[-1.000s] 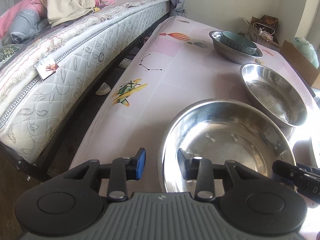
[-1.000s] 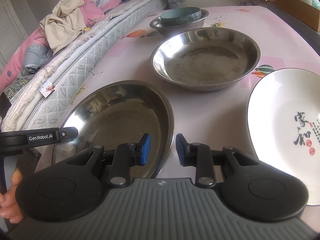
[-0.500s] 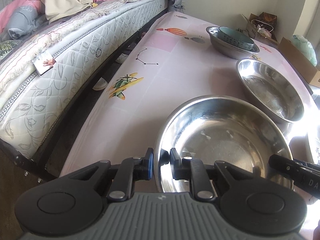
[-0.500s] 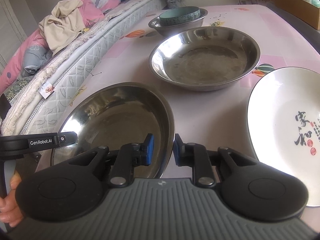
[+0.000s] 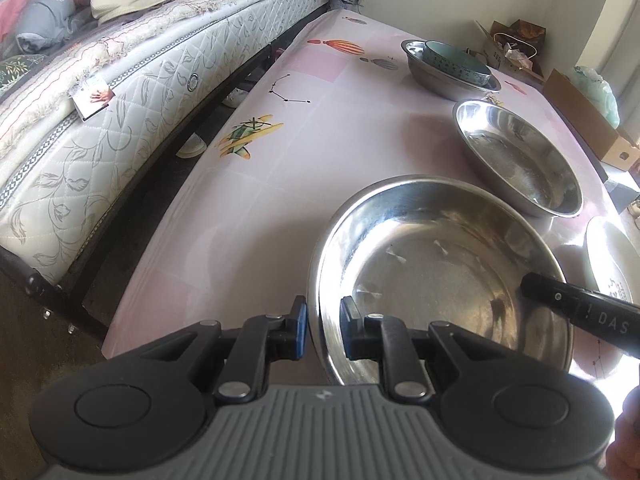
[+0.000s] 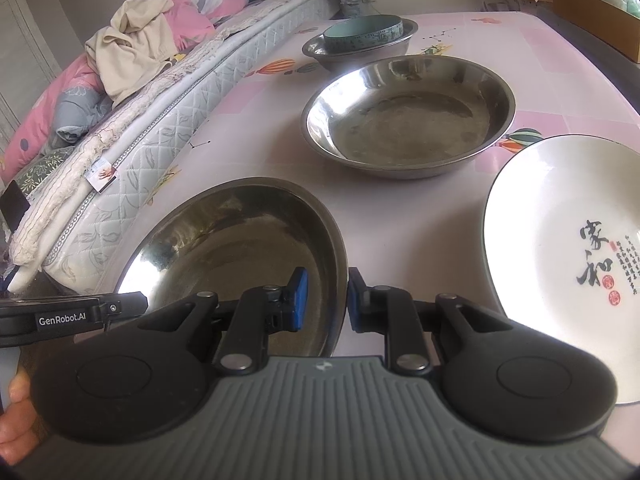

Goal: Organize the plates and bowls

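Left gripper pinches the near-left rim of the nearest steel basin, one pad outside the wall, one inside; its jaws have just been closing onto that rim. Right gripper pinches the same basin's near-right rim the same way, jaws narrow, and it too was just closing on the rim. Basin sits at the near edge of the pink patterned table. Just beyond it, apart, a second steel basin, empty. Farther back a smaller steel bowl with a teal ceramic bowl nested inside. White plate with black calligraphy lies to the right of the held basin, near it, not touching. Mattress with piled bedding runs along the table's left side. Cardboard box far right.
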`<state>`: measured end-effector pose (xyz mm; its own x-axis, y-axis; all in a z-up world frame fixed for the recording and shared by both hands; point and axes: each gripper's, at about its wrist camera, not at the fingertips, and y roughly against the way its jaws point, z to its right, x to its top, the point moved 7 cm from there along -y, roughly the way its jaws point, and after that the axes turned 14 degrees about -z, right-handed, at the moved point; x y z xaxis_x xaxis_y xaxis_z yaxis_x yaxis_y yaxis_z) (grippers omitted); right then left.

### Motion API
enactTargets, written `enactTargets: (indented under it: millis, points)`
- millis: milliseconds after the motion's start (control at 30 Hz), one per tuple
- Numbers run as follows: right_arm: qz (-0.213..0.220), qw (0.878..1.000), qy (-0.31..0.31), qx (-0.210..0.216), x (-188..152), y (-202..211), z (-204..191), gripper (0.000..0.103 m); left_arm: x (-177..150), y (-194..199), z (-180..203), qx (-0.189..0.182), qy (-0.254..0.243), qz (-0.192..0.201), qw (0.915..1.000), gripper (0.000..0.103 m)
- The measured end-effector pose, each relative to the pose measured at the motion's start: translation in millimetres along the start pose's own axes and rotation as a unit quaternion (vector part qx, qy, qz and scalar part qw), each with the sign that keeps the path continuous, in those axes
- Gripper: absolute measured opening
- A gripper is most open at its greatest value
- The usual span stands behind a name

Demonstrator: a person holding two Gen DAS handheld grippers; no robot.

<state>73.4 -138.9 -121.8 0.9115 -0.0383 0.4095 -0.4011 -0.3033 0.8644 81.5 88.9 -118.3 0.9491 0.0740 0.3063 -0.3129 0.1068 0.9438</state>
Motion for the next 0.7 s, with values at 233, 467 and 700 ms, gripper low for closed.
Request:
enactTargets:
  millis: [233,467,700]
  points:
    - [-0.003,1.0,-0.001,0.002,-3,-2,3,0.019,1,0,0,-0.001,-0.005,0.001,1.0,0.02]
    - [-0.002,1.0,-0.002,0.004,0,-5,2,0.02,11,-13,2,0.013,-0.009,0.002,0.9999,0.02]
    - [-0.001,1.0,0.0,0.003,1,-12,-2,0.02,16,-15,6,0.041,-0.013,0.015,0.999,0.023]
